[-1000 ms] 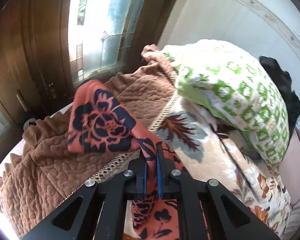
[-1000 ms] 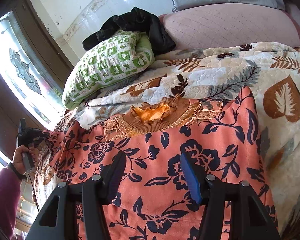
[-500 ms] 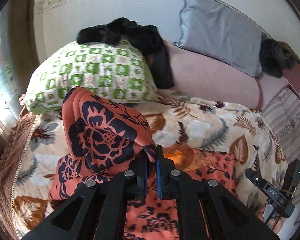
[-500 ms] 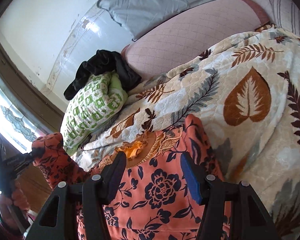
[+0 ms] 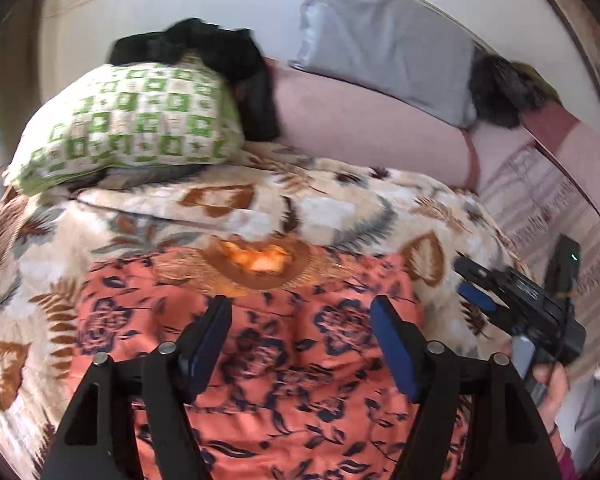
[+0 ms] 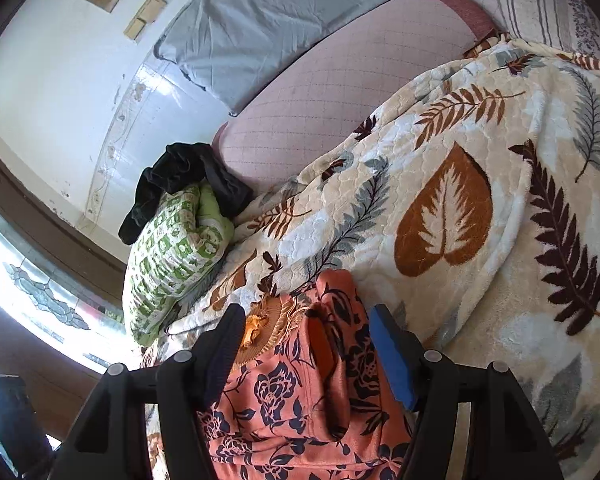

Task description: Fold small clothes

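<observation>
The orange floral garment point(image 5: 300, 360) lay on the leaf-print blanket point(image 5: 260, 208) covering the bed, its brown embroidered neckline point(image 5: 256, 268) toward the pillows. A folded layer point(image 6: 328, 364) lay over its near edge in the right wrist view. The left gripper point(image 5: 300, 340) hung above the cloth, jaws opening, pads clear of the fabric. The right gripper point(image 6: 304, 344) was also opening, jaws apart over the folded layer, nothing pinched. A green checked pillow point(image 5: 132, 128) with black clothing point(image 5: 196, 48) on it lay beyond the blanket, a grey pillow point(image 5: 384, 52) against the wall.
</observation>
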